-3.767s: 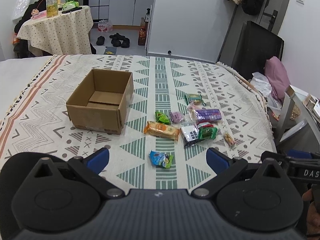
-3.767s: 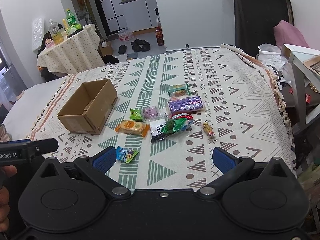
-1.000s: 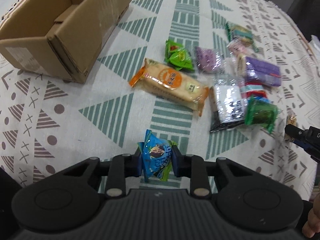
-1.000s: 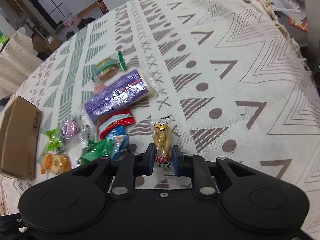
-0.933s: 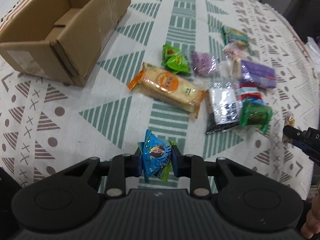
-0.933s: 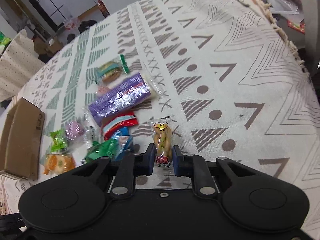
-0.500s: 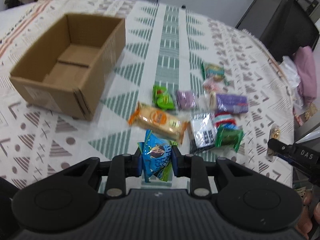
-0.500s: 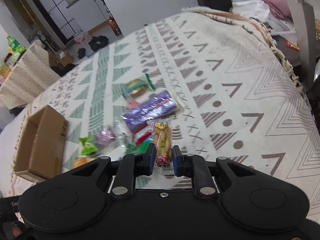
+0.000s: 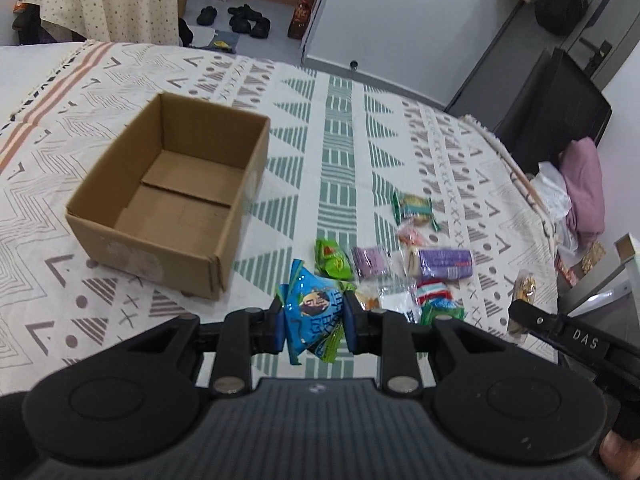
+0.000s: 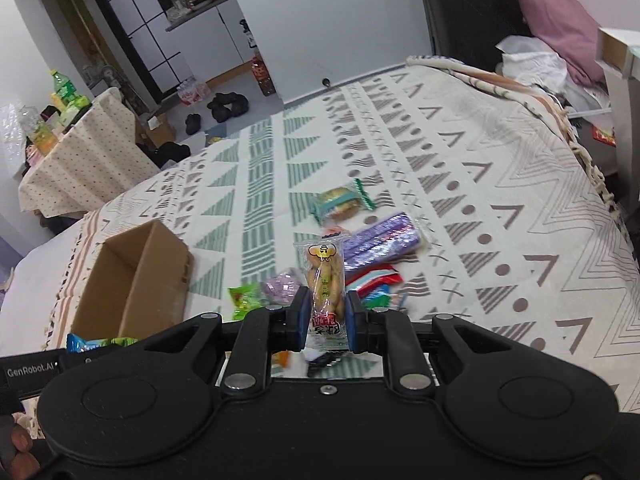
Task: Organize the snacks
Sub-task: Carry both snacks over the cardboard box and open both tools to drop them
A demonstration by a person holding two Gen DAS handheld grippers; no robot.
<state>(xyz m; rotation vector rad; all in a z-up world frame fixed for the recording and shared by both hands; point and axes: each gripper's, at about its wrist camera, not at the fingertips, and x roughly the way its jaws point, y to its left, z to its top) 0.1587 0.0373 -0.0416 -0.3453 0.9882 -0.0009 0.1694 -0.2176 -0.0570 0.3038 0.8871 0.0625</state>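
Above the patterned bed (image 9: 344,128), the left claw (image 9: 314,322) pinches a blue snack packet (image 9: 310,312) just right of the open cardboard box (image 9: 172,196). The right claw (image 10: 326,316), arm lettered "DAS", clamps a clear peanut packet (image 10: 325,280) over the remaining snacks (image 9: 404,264).

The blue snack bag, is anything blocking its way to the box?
Nothing visible does. The left gripper holds the blue snack bag in the air, and the cardboard box ahead to its left is open-topped with only patterned cloth between.
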